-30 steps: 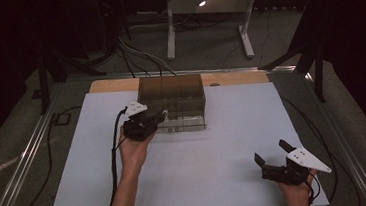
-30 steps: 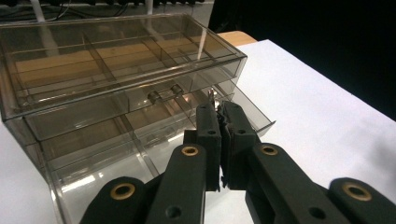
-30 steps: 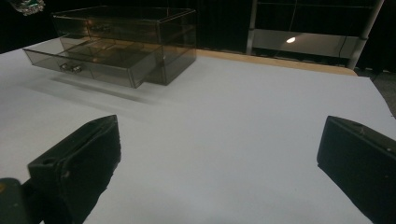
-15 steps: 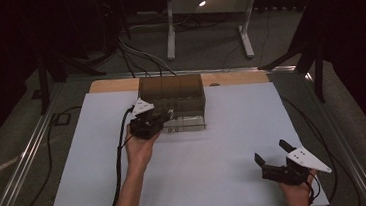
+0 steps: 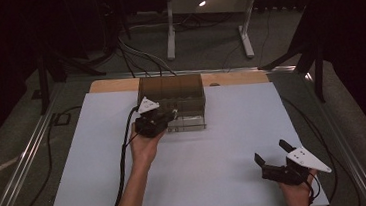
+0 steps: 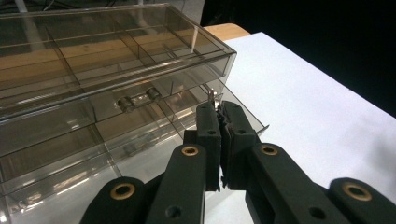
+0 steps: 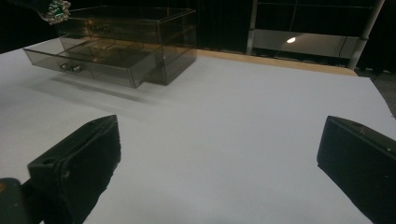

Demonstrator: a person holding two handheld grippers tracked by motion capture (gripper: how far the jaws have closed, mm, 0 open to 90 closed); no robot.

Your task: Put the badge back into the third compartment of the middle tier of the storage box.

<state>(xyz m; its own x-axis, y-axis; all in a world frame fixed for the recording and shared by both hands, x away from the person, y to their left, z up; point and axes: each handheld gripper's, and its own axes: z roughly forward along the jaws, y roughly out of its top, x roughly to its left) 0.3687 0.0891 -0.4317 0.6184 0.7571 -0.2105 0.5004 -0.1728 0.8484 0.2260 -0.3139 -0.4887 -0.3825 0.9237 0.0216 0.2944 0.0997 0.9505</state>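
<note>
A smoky clear drawer box (image 5: 172,91) stands at the back middle of the white table (image 5: 225,144). Its lower drawer (image 5: 189,124) is pulled out toward me. My left gripper (image 5: 171,116) hovers at that drawer's left front, shut on a small silvery trinket (image 6: 212,96) that pokes up between the tips. In the left gripper view, the gripper (image 6: 219,109) is over the open drawer (image 6: 140,140), below the shut upper drawer's knob (image 6: 137,99). My right gripper (image 5: 271,152) rests open and empty near the front right. In the right gripper view, that gripper (image 7: 219,140) faces the box (image 7: 140,28) and the glinting trinket (image 7: 56,11).
A wooden strip (image 5: 239,77) edges the table behind the box. A black cable (image 5: 125,153) trails from the left gripper along the forearm. Metal stand legs (image 5: 207,25) and floor cables lie beyond the table. Bare white surface spreads between the two grippers.
My left gripper has shifted a little right and forward, from the box's left front corner to over the open lower drawer. The right gripper has stayed put.
</note>
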